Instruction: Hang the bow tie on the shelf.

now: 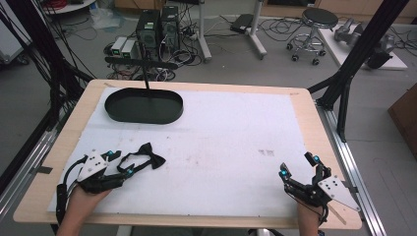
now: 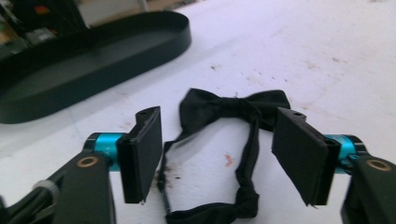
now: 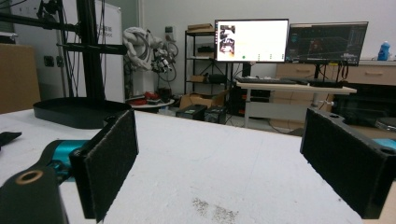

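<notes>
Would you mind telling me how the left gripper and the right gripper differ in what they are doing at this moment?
The left gripper sits at the bow tie, its open jaws either side of the strap; the right gripper has nothing between its jaws. The left gripper is on the tray's side of the table; the right gripper is at the opposite edge. Both are open and low over the white mat.

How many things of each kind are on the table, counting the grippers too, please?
Bow tie: 1
Black oval tray: 1
Grippers: 2, the left gripper and the right gripper, both open
Total: 4
</notes>
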`<state>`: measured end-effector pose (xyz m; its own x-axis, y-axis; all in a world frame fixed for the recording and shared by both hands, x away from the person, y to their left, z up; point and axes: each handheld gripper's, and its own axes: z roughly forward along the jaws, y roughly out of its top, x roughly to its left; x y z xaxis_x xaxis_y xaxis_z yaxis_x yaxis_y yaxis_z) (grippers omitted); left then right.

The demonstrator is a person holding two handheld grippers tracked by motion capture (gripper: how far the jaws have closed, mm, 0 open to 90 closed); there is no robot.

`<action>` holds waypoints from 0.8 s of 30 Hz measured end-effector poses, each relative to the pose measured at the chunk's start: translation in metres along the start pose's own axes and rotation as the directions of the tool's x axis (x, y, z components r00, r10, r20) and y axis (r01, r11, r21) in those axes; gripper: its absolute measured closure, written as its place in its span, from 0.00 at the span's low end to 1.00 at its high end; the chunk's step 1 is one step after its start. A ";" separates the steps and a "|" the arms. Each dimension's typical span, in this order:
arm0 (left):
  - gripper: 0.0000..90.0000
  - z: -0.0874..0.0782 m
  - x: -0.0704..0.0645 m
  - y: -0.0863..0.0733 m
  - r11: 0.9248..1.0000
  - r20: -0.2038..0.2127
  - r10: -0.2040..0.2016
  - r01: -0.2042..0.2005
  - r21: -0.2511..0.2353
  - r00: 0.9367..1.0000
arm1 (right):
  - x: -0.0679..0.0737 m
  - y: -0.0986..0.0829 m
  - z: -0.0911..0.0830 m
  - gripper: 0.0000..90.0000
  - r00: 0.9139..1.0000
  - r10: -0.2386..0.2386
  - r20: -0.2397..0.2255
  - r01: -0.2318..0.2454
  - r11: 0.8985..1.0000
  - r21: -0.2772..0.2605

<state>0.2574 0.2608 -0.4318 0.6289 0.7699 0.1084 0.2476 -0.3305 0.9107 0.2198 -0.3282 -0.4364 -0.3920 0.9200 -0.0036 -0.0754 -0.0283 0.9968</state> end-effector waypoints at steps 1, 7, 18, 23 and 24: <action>0.42 0.003 -0.001 0.000 1.000 0.009 0.001 -0.001 0.008 1.000 | 0.000 0.000 0.000 0.12 1.000 0.001 0.001 -0.001 1.000 0.000; 0.48 0.016 -0.006 0.000 0.995 0.043 0.005 -0.009 0.098 0.999 | -0.001 0.000 -0.002 0.12 1.000 0.001 0.005 -0.001 1.000 -0.004; 0.61 0.031 -0.007 -0.002 0.979 0.081 -0.010 -0.007 0.205 0.997 | -0.003 0.000 -0.004 0.12 1.000 0.003 0.018 -0.003 1.000 -0.006; 0.80 0.034 -0.008 -0.004 0.973 0.095 -0.011 -0.011 0.230 0.995 | -0.003 0.000 -0.005 0.12 1.000 0.000 0.019 0.000 1.000 -0.006; 0.84 0.034 -0.009 -0.004 0.973 0.100 -0.012 -0.011 0.230 0.995 | -0.003 0.000 -0.005 0.12 1.000 0.006 0.019 -0.006 1.000 -0.005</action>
<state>0.2763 0.2362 -0.4497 0.6962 0.7156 0.0569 0.4038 -0.4559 0.7932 0.2162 -0.3334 -0.4368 -0.3751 0.9270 0.0037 -0.0779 -0.0355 0.9963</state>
